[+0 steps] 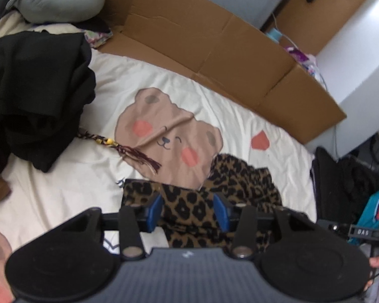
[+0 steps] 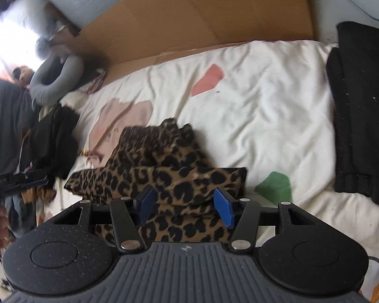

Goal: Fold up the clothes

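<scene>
A leopard-print garment (image 1: 230,184) lies bunched on the white bear-print bedsheet (image 1: 179,96). In the left wrist view my left gripper (image 1: 188,209) hovers over its near edge, blue pads wide apart, nothing gripped. The right wrist view shows the same garment (image 2: 164,166) in loose folds. My right gripper (image 2: 185,208) is open above its near part, the cloth lying between and under the fingers. The left gripper (image 2: 20,180) also shows at that view's left edge, held in a hand.
A pile of black clothes (image 1: 35,93) lies left on the bed, with a braided tassel cord (image 1: 123,149) beside it. Flattened cardboard (image 1: 214,48) lines the bed's far side. Folded black fabric (image 2: 361,111) sits at the right end. A grey neck pillow (image 1: 55,2) lies far left.
</scene>
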